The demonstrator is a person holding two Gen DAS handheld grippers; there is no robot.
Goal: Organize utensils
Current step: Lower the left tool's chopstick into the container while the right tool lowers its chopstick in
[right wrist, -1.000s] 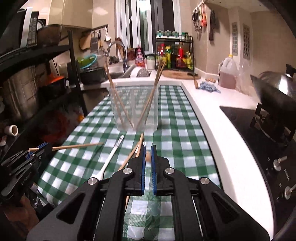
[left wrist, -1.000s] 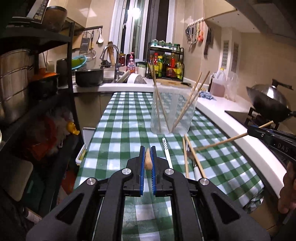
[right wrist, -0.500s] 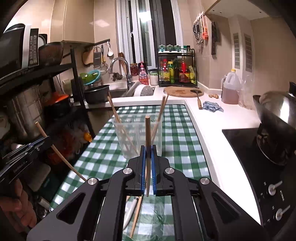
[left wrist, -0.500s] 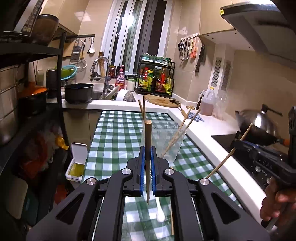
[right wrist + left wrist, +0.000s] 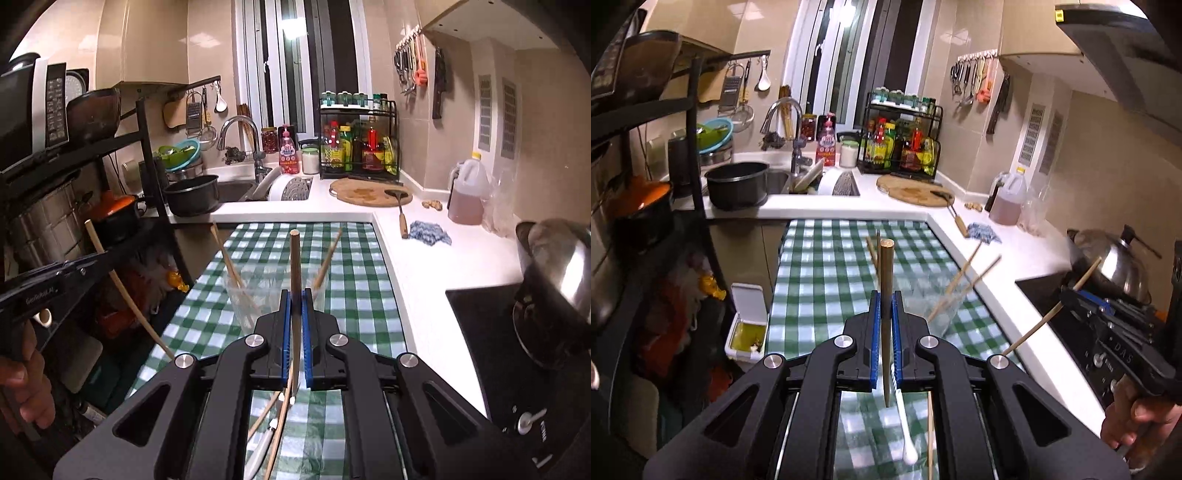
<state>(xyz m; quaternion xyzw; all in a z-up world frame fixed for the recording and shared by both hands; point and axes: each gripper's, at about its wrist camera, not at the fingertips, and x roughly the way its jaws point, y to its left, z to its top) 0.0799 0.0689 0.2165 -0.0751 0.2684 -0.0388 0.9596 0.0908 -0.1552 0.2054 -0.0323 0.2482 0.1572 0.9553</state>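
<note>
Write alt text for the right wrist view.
The right gripper is shut on an upright wooden chopstick above a green checked tablecloth, with a clear cup holding more chopsticks just ahead. At left, the left gripper holds another chopstick.

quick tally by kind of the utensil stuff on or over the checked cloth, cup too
chopsticks: 8 (1 in left gripper, 1 in right gripper, 4 in the cup, 2 loose on the cloth)
white utensil: 1
cup: 1
total: 10
</note>
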